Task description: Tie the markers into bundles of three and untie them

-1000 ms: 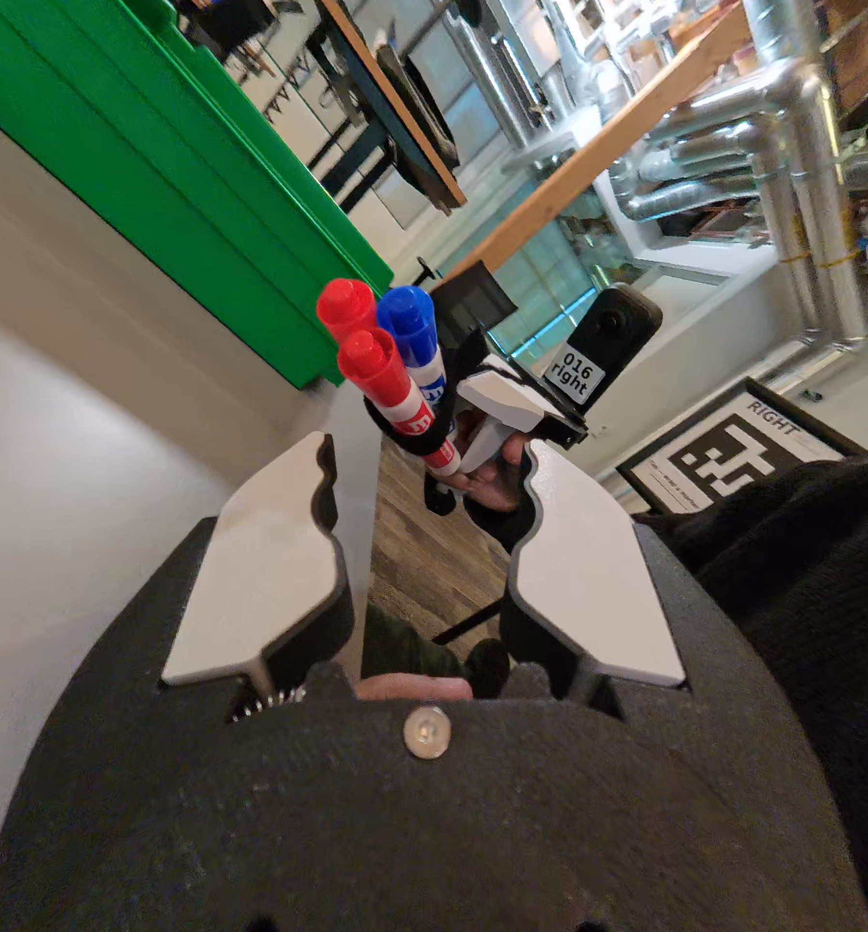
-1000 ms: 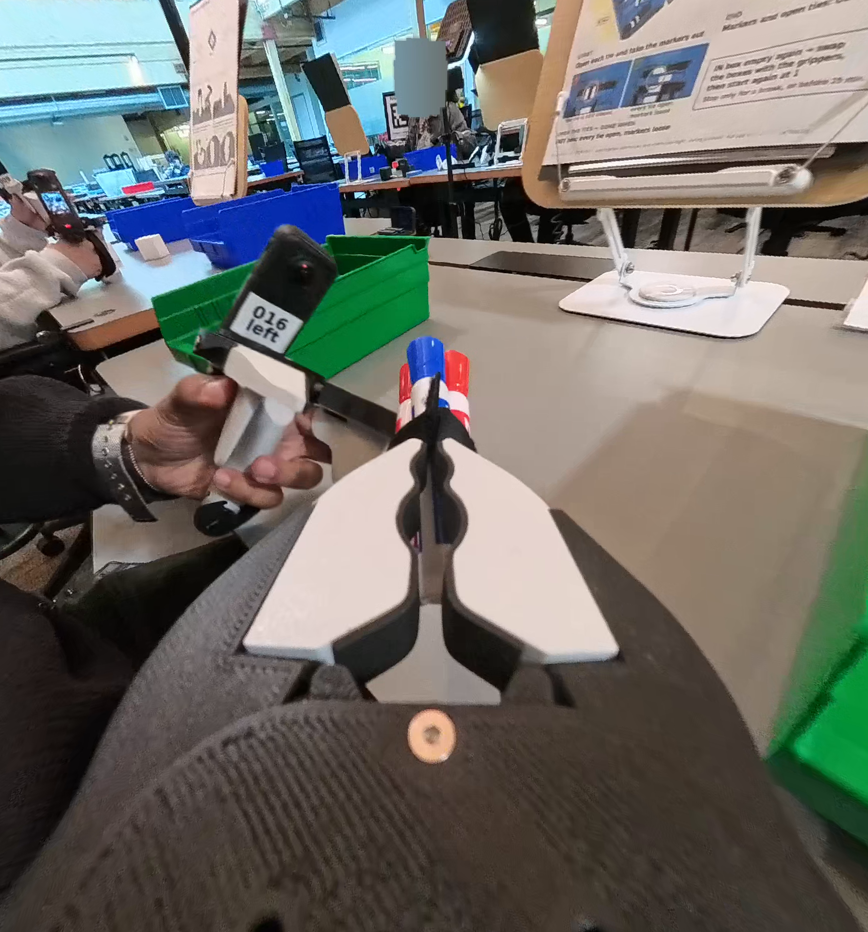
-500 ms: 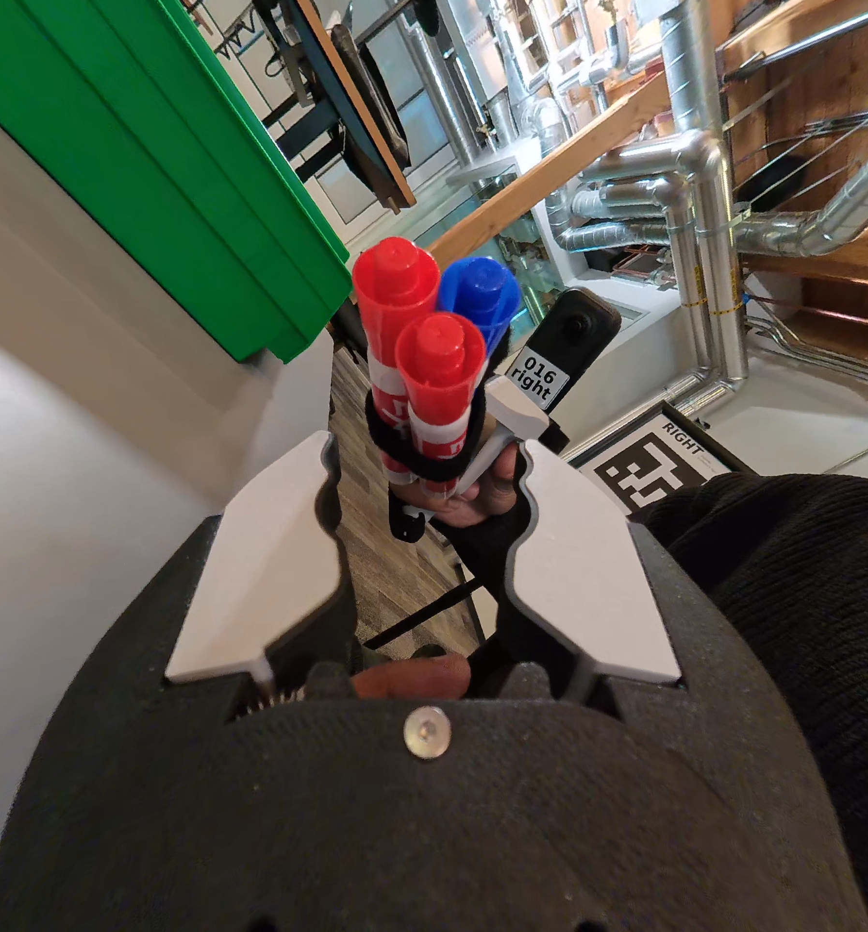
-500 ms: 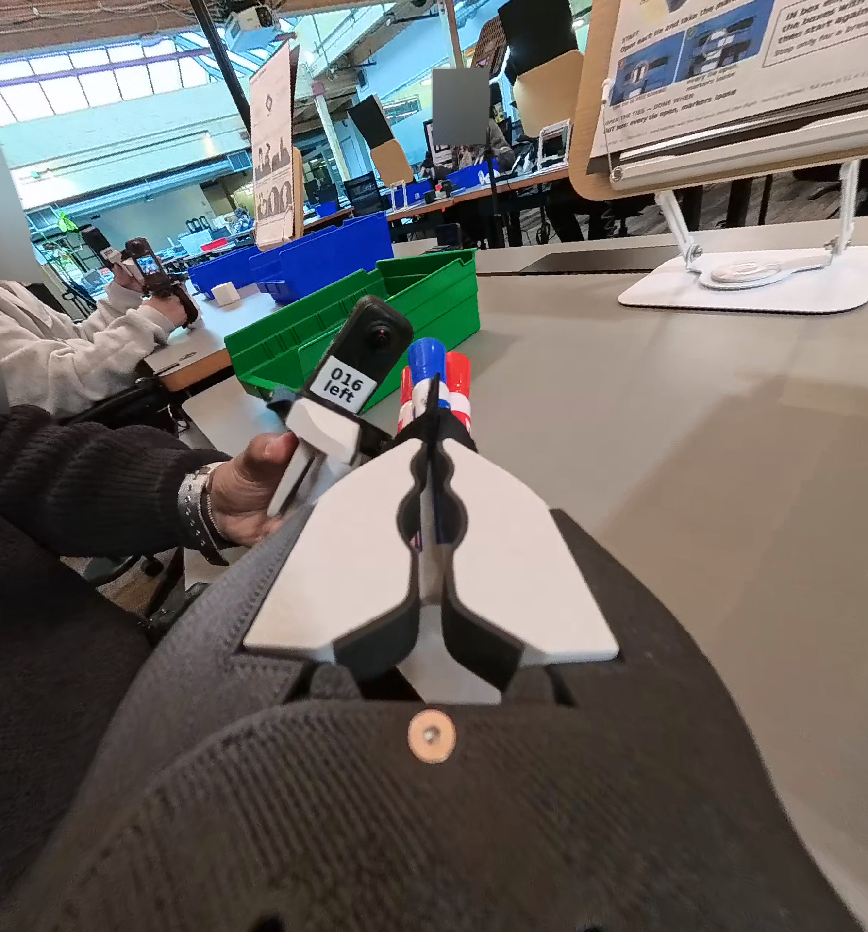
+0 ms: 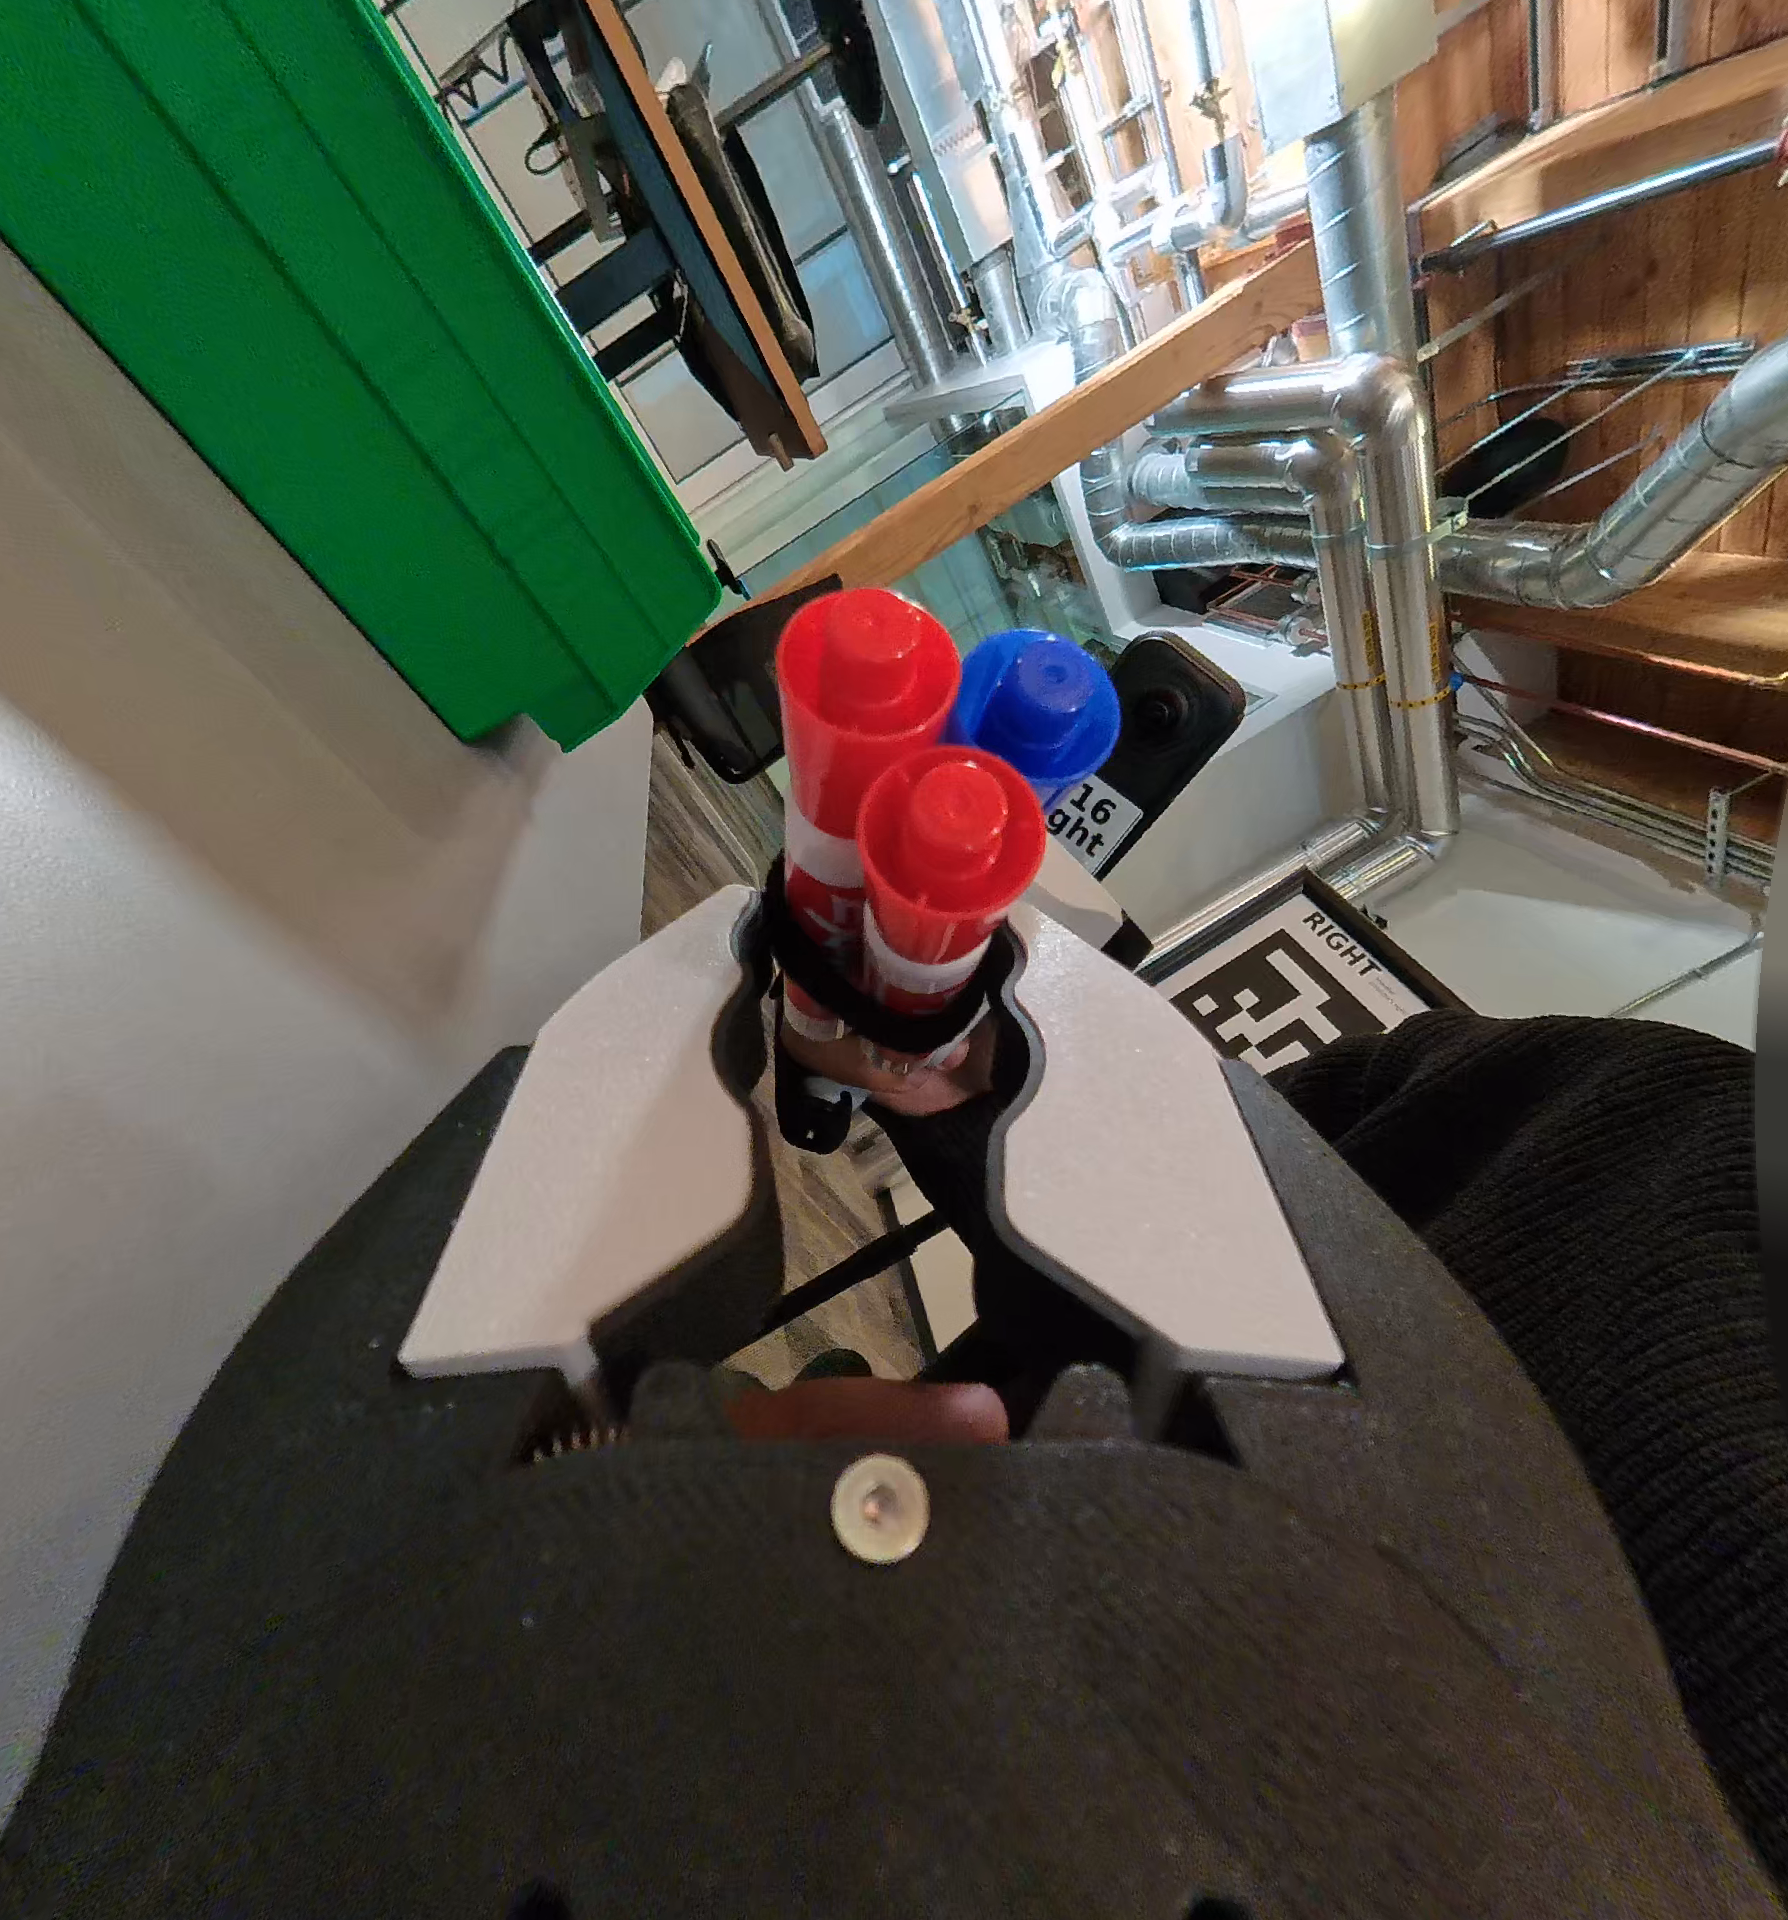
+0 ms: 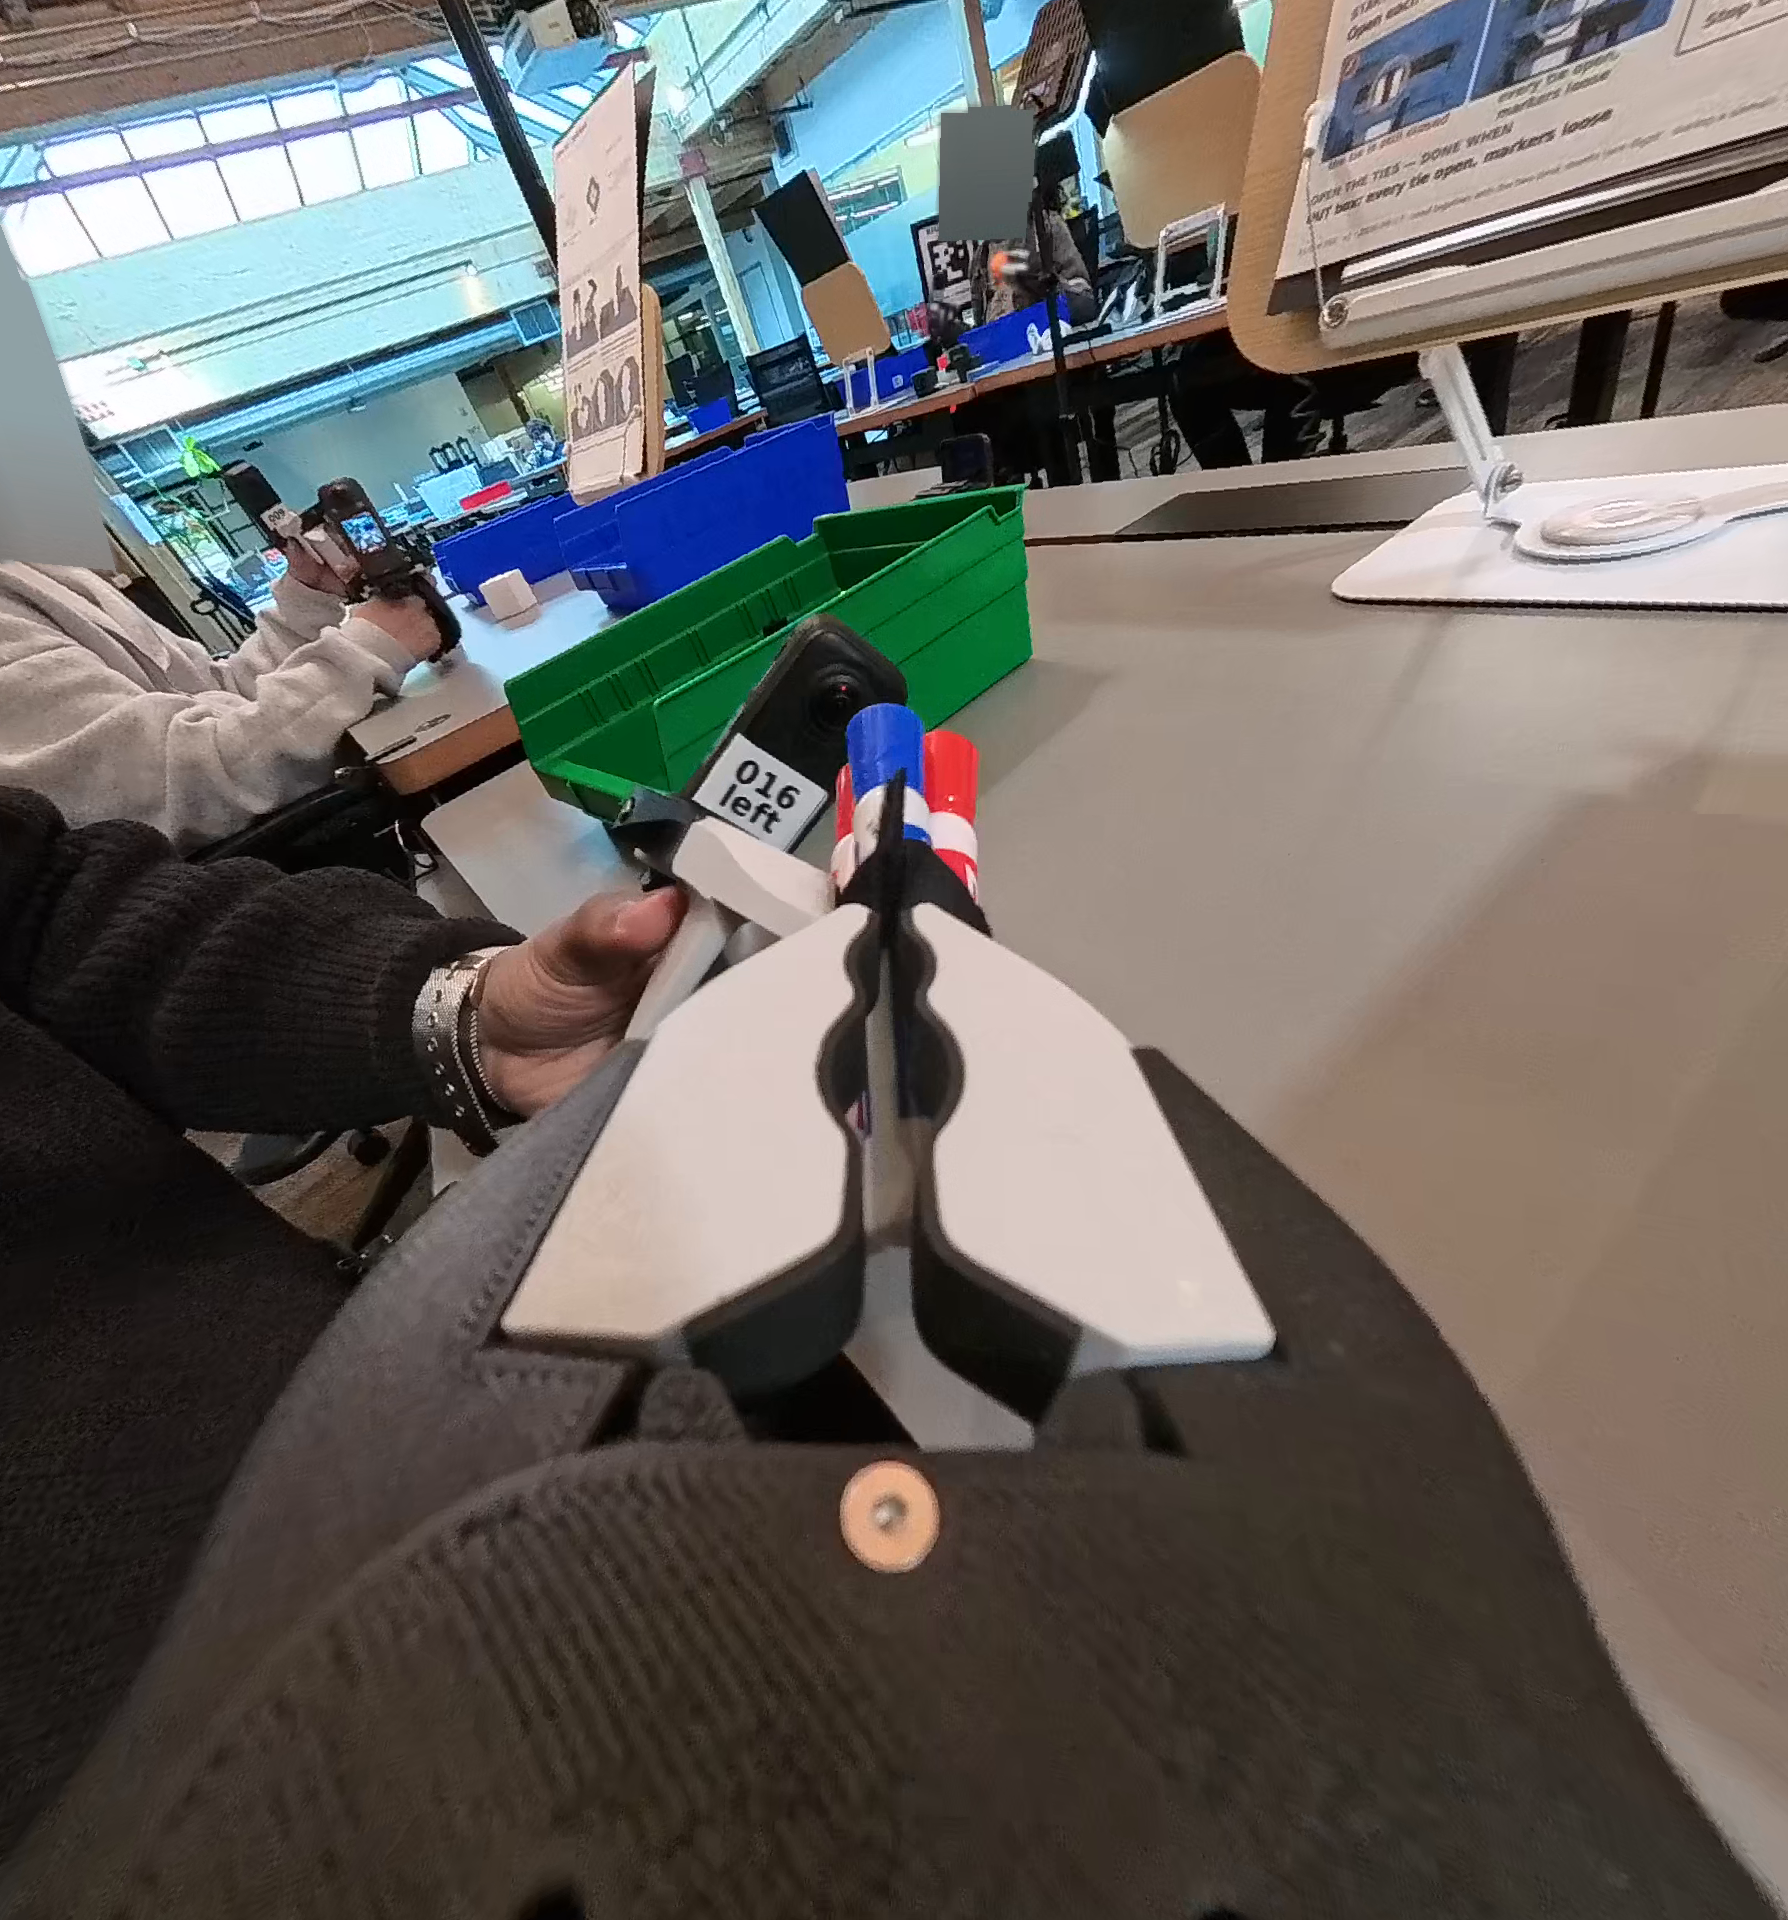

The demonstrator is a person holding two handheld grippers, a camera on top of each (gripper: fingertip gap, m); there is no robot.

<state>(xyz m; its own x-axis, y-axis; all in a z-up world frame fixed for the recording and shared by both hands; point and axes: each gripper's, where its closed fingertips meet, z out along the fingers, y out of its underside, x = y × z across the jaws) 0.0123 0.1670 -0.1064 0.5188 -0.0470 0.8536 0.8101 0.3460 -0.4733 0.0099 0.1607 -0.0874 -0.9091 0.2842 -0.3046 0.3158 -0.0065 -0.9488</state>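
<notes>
A bundle of two red markers and one blue marker (image 5: 911, 831), bound by a black tie (image 5: 869, 1013), stands between my left gripper's (image 5: 879, 935) white fingers, which have closed on it at the tie. My right gripper (image 6: 890, 925) is shut on the other end of the same bundle (image 6: 905, 790), with the black tie (image 6: 895, 883) just past its fingertips. The bundle is held in the air over the grey table (image 6: 1389, 831). The left gripper also shows in the right wrist view (image 6: 755, 883), coming in from the left beside the markers. The right gripper's camera (image 5: 1170, 717) shows behind the caps.
A green bin (image 6: 765, 644) stands on the table just behind the grippers and also shows in the left wrist view (image 5: 350, 364). A white document stand (image 6: 1596, 520) is at the far right. Blue bins (image 6: 703, 520) and another person's sleeve (image 6: 142, 675) are at the left. Only a small space, under 4 cm, lies between the two pairs of fingers.
My left gripper moved in toward the marker bundle and its fingers went from wide open to closed around it at the tie. My right gripper kept its hold and tilted slightly.
</notes>
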